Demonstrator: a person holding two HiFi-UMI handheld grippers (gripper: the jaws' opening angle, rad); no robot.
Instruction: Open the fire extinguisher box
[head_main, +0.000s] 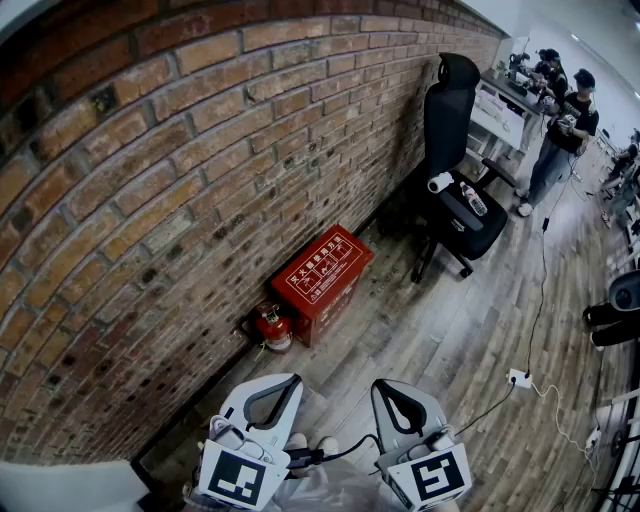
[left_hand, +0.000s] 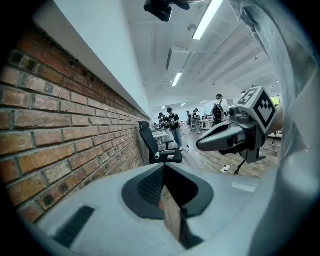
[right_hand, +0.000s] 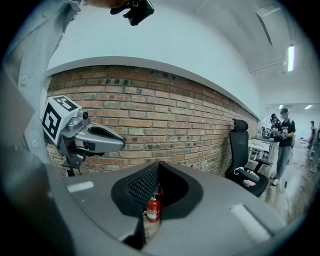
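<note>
The red fire extinguisher box (head_main: 322, 268) lies on the wooden floor against the brick wall, lid shut, white print on top. A small red extinguisher (head_main: 272, 327) stands just left of it and shows through the window in the right gripper's jaws (right_hand: 152, 209). Both grippers are held low in the head view, well short of the box. My left gripper (head_main: 288, 382) has its jaws together with nothing between them, and so does my right gripper (head_main: 386, 386). Each gripper also shows in the other's view: the right gripper (left_hand: 225, 137) and the left gripper (right_hand: 97, 140).
A black office chair (head_main: 455, 190) stands beyond the box by the wall. A white power strip (head_main: 518, 378) with cables lies on the floor to the right. People (head_main: 565, 130) stand by a desk at the far end. The brick wall (head_main: 150, 200) runs along the left.
</note>
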